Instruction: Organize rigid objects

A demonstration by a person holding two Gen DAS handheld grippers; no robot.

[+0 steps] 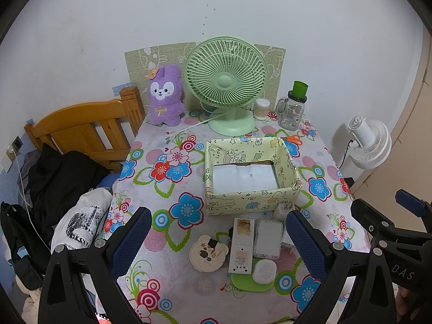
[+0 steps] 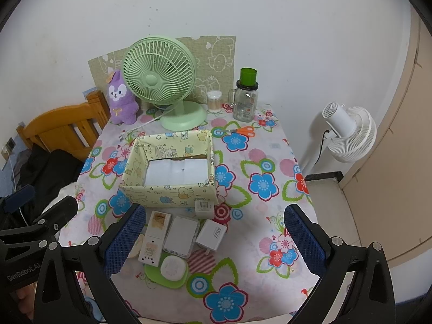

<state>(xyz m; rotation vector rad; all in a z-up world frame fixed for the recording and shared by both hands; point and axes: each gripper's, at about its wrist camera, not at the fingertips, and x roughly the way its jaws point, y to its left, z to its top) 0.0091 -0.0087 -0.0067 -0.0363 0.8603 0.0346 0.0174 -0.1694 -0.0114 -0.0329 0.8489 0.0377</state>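
Task appears unstarted — the yellow patterned box (image 2: 167, 174) on the desk (image 2: 270, 210) holds only its white liner, while remote (image 2: 154, 239), white case (image 2: 180, 236), 45W charger (image 2: 212, 233) and round tin (image 1: 206, 252) lie before it; left tool (image 1: 218, 245) and right tool (image 2: 214, 243) both spread, empty.

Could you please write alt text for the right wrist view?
The open right tool hovers over a floral tablecloth, above a 45W charger, a white remote and small cases lying before an empty yellow cartoon-print box.
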